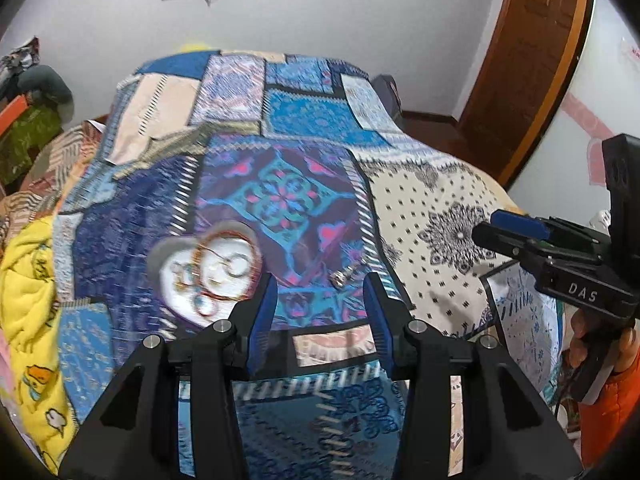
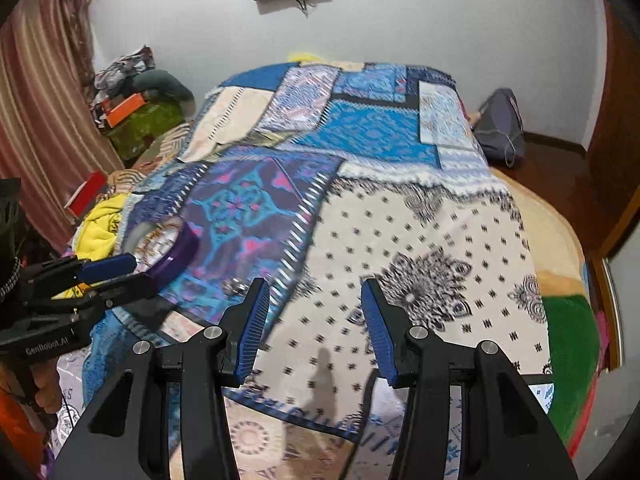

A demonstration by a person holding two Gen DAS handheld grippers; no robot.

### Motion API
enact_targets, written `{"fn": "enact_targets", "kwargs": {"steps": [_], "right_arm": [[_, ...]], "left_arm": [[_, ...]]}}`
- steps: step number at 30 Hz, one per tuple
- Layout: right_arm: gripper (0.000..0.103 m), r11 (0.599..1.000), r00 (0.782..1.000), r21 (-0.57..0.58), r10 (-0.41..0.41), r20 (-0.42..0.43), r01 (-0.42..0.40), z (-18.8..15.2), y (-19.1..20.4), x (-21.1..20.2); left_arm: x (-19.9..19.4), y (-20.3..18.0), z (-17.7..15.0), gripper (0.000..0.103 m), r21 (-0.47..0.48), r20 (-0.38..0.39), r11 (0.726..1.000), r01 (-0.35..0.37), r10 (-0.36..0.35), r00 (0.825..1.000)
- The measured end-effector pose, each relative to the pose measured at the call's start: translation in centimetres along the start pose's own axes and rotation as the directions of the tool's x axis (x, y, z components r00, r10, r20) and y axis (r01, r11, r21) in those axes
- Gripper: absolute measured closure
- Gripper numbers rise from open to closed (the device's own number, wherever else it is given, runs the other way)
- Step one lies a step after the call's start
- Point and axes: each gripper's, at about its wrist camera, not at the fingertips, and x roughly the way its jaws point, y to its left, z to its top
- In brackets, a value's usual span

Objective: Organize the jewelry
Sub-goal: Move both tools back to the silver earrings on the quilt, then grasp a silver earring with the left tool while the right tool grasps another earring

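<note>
The left claw [image 1: 320,292] stood open over the patchwork bedspread [image 1: 432,200], its 2 blue pads apart with nothing between them. The right claw [image 2: 314,300] was open too, also empty, with only the cream, dotted part of the cloth showing in its gap.

A small silver piece of jewelry [image 1: 343,277], too blurred to name for certain, lay loose on the bedspread. In the left wrist view it sat just ahead of the left claw's tips, a little toward the right-hand pad and almost within the line of the gap. Its long axis ran on a slant, low at the left end and rising to the right, so it lay across the gap rather than along it. In the right wrist view the same piece appeared just beside the left-hand pad, outside the gap.

The heart-shaped box [image 1: 204,268], white-lined and purple-walled, held several rings and bangles and sat to the left of the left claw, near its left finger. The silver piece lay well apart from the box, on the other side of the left claw.

By my reading, the left claw was the nearer and better lined up, needing only a short reach forward and down. The right would have had to shift sideways first.
</note>
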Motion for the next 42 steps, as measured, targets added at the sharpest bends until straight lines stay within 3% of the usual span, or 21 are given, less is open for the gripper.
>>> {"fn": "enact_targets", "kwargs": {"steps": [9,14,27,30,37,41,42], "right_arm": [[0.059,1.0,0.998,0.011,0.026,-0.053,-0.026,-0.8,-0.9,2.2],[0.059,0.999,0.996,-0.005,0.047,-0.077,-0.047,-0.6,-0.5,3.6],[0.059,0.994,0.987,-0.046,0.091,-0.13,-0.098,0.1,0.8,6.8],[0.059,0.991,0.984,-0.056,0.109,-0.141,-0.118,0.3,1.5,7.5],[0.08,0.984,0.978,-0.122,0.106,-0.179,-0.129,0.4,3.6,9.5],[0.084,0.984,0.98,-0.12,0.11,-0.168,-0.131,0.5,3.8,9.8],[0.092,0.985,0.98,-0.117,0.109,-0.167,-0.129,0.5,3.8,9.9]], "left_arm": [[5.4,-2.1,-1.0,0.06,0.025,-0.099,0.999,0.043,-0.041,0.994],[7.8,-1.7,-0.6,0.076,0.014,-0.125,1.0,0.027,-0.025,0.992],[10.5,-1.2,0.2,0.079,0.024,-0.11,1.0,-0.005,0.008,0.994],[10.8,-1.2,0.3,0.088,0.027,-0.101,1.0,-0.007,0.01,0.995],[9.6,0.0,0.4,0.088,-0.026,-0.052,1.0,-0.001,-0.001,0.999],[9.4,0.4,0.5,0.088,-0.03,-0.055,1.0,0.002,-0.004,0.998],[9.3,0.5,0.4,0.088,-0.028,-0.055,1.0,0.0,-0.002,0.998]]}}
